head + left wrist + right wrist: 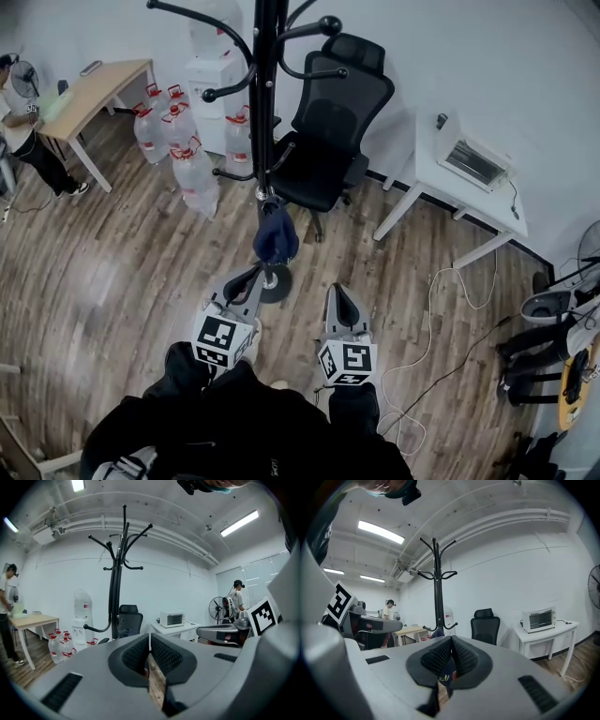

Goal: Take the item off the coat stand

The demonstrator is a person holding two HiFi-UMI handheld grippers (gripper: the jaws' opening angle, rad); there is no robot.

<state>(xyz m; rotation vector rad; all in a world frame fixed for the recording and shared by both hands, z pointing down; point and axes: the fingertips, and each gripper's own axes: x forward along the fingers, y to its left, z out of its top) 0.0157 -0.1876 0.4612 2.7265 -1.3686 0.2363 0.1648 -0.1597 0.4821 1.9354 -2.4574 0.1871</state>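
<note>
A black coat stand (265, 103) rises in front of me, its round base (277, 283) on the wood floor. A dark blue cloth item (276, 236) hangs from a low hook on it, just above the base. My left gripper (246, 277) points at the base from the near left, jaws shut with nothing between them. My right gripper (339, 293) is lower right of the item, also shut and empty. The left gripper view shows the coat stand (116, 588) beyond the closed left gripper (150, 637). In the right gripper view the blue item (437, 633) peeks over the closed right gripper (452, 641).
A black office chair (330, 131) stands right behind the stand. Several water bottles (178, 145) and a dispenser (212, 75) lie to its left, beside a wooden desk (94, 89) with a person (23, 131). A white table (431, 178) carries a toaster oven (473, 161). A cable (439, 323) trails over the floor.
</note>
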